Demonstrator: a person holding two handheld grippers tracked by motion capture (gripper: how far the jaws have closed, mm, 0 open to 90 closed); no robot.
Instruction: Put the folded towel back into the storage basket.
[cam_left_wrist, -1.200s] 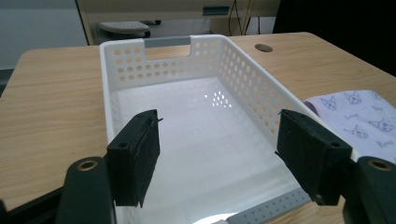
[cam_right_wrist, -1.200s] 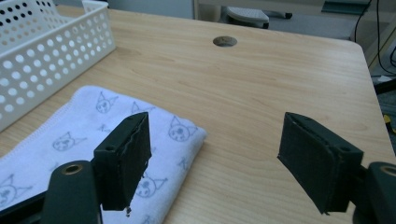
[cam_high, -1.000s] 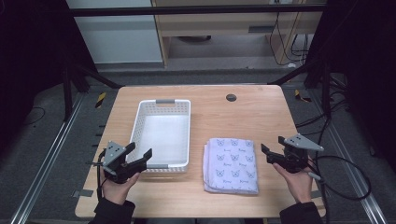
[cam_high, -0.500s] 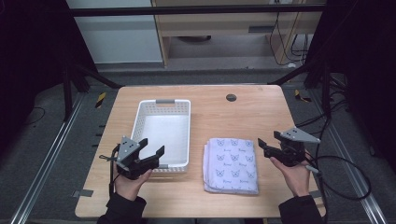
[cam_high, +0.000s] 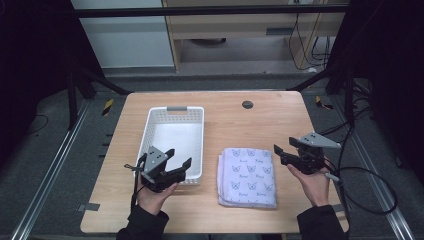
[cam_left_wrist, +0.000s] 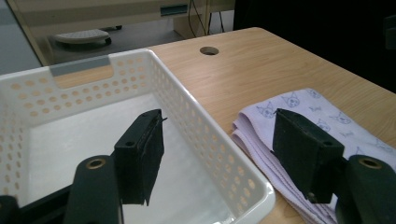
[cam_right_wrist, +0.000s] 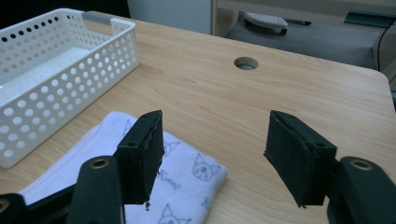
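Bare counter (cam_high: 260, 117) lies beyond the folded cloth (cam_high: 247, 176), just beside the basket (cam_high: 172, 142). Left claw (cam_high: 177, 164) gapes over the basket's near rim; right claw (cam_high: 278, 152), jaws apart, hovers at the cloth's right edge.

White perforated basket (cam_high: 173, 142) w/ grey handle, lilac cat-face-print cloth (cam_high: 247, 176), light wood table (cam_high: 260, 122), black fingers (cam_left_wrist: 140, 154).

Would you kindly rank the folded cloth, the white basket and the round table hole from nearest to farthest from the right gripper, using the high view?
1. Folded cloth, just left of the right gripper.
2. Round table hole, toward the far edge.
3. White basket, beyond the cloth.
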